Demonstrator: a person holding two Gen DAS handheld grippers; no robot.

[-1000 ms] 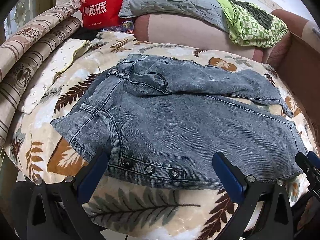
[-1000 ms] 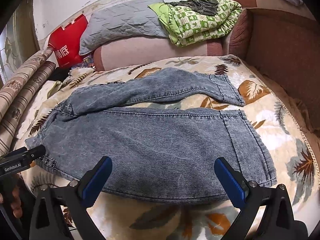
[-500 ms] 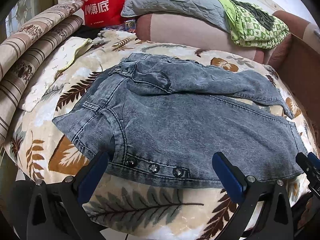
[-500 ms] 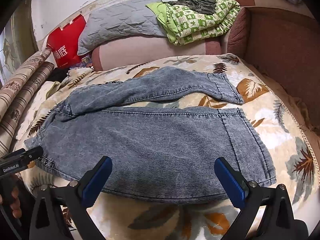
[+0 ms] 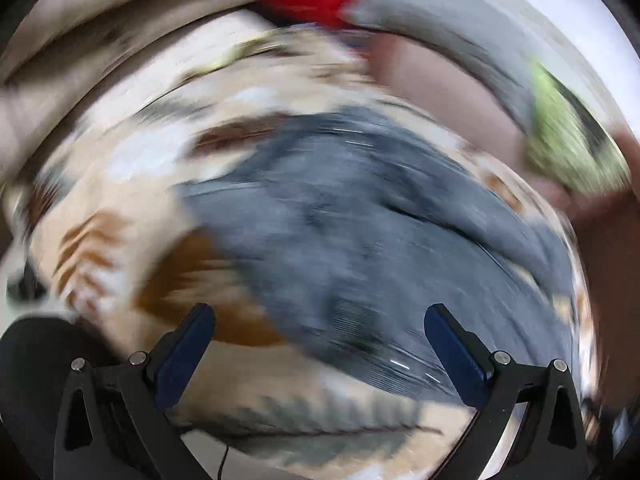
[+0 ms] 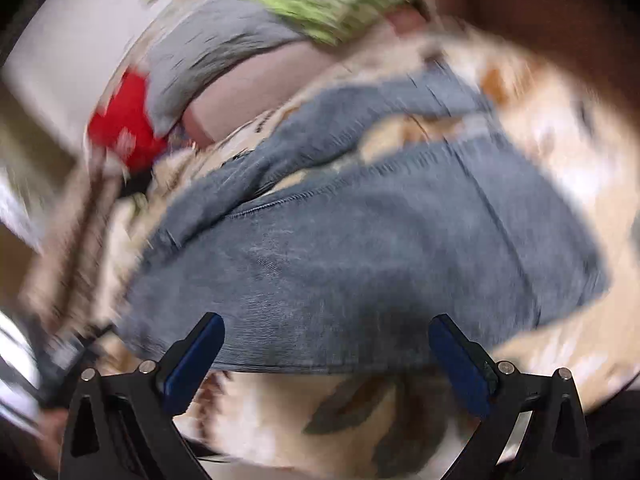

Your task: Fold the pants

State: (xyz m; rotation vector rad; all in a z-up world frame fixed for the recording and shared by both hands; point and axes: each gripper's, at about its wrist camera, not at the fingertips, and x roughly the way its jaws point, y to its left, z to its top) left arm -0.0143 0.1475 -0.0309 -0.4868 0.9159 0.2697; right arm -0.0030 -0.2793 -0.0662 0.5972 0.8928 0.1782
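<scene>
Grey-blue denim pants [image 5: 360, 240] lie spread on a leaf-patterned blanket [image 5: 120, 240]; they also show in the right wrist view [image 6: 360, 248], with one leg folded over toward the back. Both views are heavily motion-blurred. My left gripper [image 5: 320, 336] is open and empty, its blue pads [image 5: 456, 352] apart above the near edge of the pants at the waist end. My right gripper [image 6: 326, 348] is open and empty above the pants' near edge.
A red bag [image 6: 124, 128], a grey pillow [image 6: 208, 56] and a green patterned cloth [image 6: 332, 4] lie at the back. Striped rolled bedding [image 5: 80, 40] is at the left. A brown sofa side [image 6: 540, 8] stands at the right.
Both cameras now swing fast and tilt, blurring the view. The pants lie as before. Both grippers stay open and empty.
</scene>
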